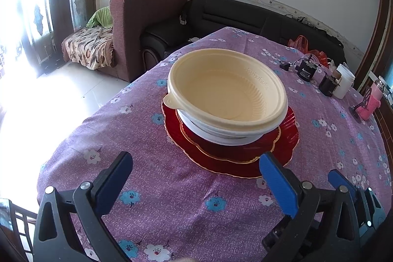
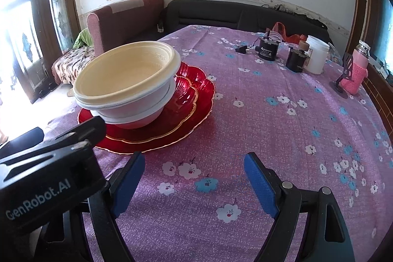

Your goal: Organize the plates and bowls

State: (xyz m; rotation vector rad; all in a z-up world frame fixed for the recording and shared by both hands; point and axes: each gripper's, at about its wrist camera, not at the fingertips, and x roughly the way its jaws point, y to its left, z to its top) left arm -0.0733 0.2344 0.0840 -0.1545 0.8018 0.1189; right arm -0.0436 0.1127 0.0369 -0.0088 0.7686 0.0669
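A cream bowl [image 1: 228, 90] is nested in a white bowl [image 1: 221, 136], and both stand on a small red plate [image 1: 231, 149] stacked on a larger red plate [image 1: 289, 139]. The right wrist view shows the same stack: cream bowl [image 2: 122, 75], white bowl [image 2: 137, 114], small red plate [image 2: 181, 95], large red plate [image 2: 172, 136]. My left gripper [image 1: 196, 161] hangs open just in front of the stack, with nothing between its fingers. My right gripper [image 2: 194, 161] is open too, over bare cloth to the right of the stack. The left gripper's body [image 2: 49, 163] fills that view's lower left.
A purple flowered cloth covers the table [image 2: 294, 127]. At the far right stand a black motor [image 2: 267, 48], a dark jar [image 2: 296, 60], a white cup [image 2: 316, 54] and a pink-sleeved bottle [image 2: 357, 68]. Sofas [image 1: 221, 14] lie beyond the table's far edge.
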